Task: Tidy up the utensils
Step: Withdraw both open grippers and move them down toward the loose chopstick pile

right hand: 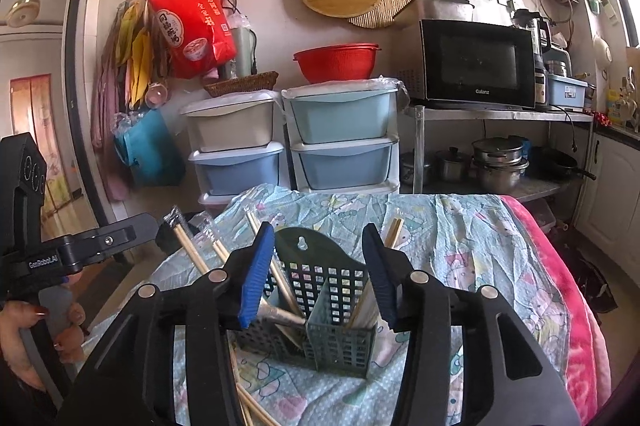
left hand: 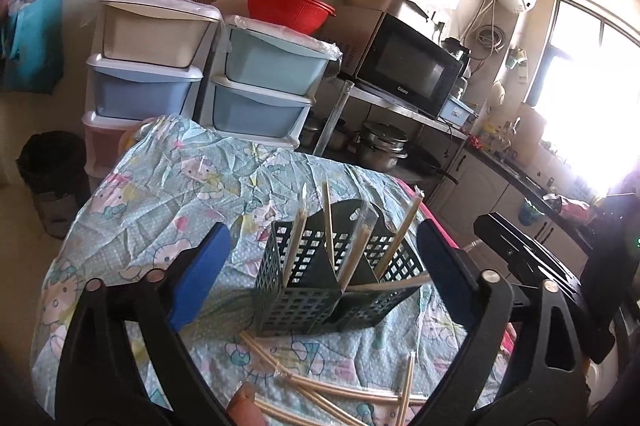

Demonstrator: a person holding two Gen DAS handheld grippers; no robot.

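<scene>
A dark green perforated utensil holder (left hand: pixel 320 290) with two compartments stands on the cartoon-print tablecloth (left hand: pixel 168 194). Several wrapped wooden chopstick pairs (left hand: pixel 330 230) stand in it, leaning outward. More wrapped chopsticks (left hand: pixel 340 386) lie loose on the cloth in front of it. My left gripper (left hand: pixel 320 266) is open and empty, its blue pads on either side of the holder, above the loose chopsticks. In the right wrist view the holder (right hand: pixel 320 310) sits between my right gripper's open blue pads; the right gripper (right hand: pixel 320 274) is empty. Loose chopsticks (right hand: pixel 248 402) lie at its lower left.
Stacked plastic drawers (right hand: pixel 340 146), a red colander (right hand: pixel 338 60) and a microwave (right hand: pixel 476 66) on a steel shelf with pots (right hand: pixel 500 162) stand behind the table. A pink blanket (right hand: pixel 568 286) edges the table's right side. A black bin (left hand: pixel 52 166) stands at left.
</scene>
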